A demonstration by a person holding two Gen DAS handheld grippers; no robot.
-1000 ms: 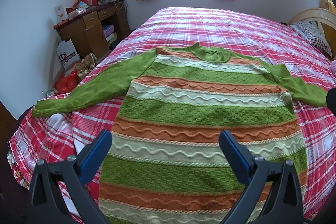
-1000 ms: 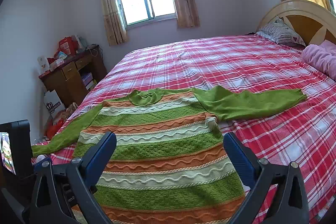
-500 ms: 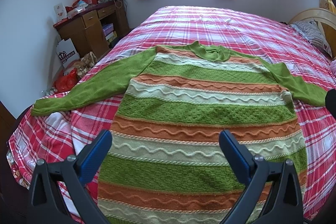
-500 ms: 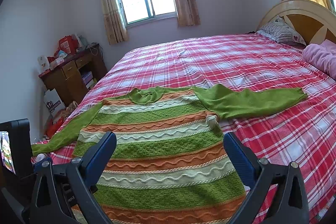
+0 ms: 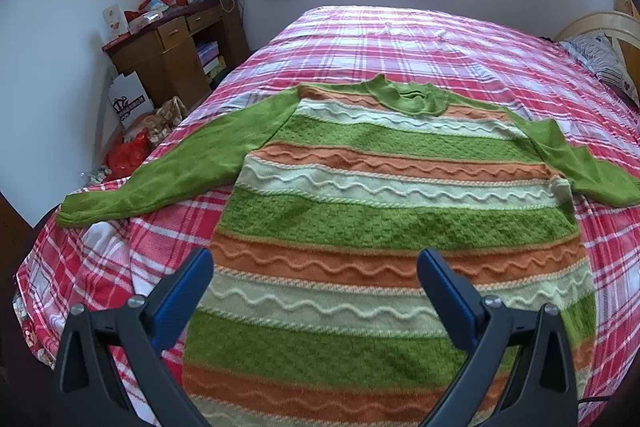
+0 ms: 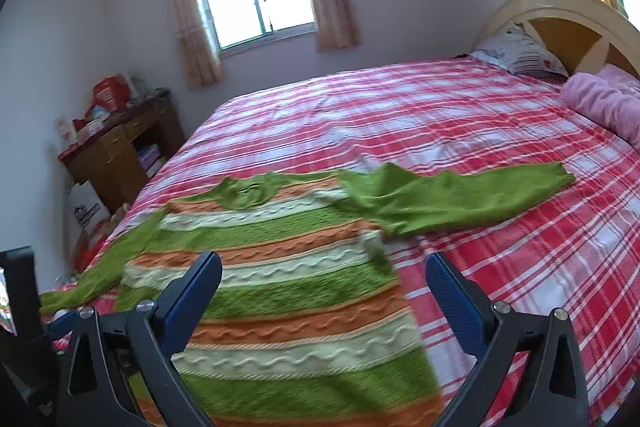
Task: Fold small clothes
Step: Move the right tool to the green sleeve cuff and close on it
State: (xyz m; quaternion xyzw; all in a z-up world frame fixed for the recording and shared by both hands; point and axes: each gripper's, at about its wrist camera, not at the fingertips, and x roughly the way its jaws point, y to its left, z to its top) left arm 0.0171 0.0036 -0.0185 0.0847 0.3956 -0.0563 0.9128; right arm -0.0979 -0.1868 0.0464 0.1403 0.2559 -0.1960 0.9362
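Observation:
A knitted sweater (image 5: 384,211) with green, orange and cream stripes lies flat on the plaid bed (image 5: 400,35), collar away from me. Its plain green sleeves are spread out to both sides. My left gripper (image 5: 316,263) hovers open above the sweater's lower body, nothing between its blue pads. In the right wrist view the sweater (image 6: 280,267) fills the lower left, and its right sleeve (image 6: 460,199) stretches out to the right. My right gripper (image 6: 324,267) hangs open over the sweater's right edge, holding nothing.
A wooden desk (image 5: 172,55) piled with boxes stands by the left wall, with bags on the floor beneath it. The headboard (image 6: 560,23), a pillow (image 6: 516,55) and a pink blanket (image 6: 600,99) are at the right. A window is on the far wall.
The right gripper has swung to the right, so the sweater now sits further left in its view. The left gripper has barely shifted. Both stay open.

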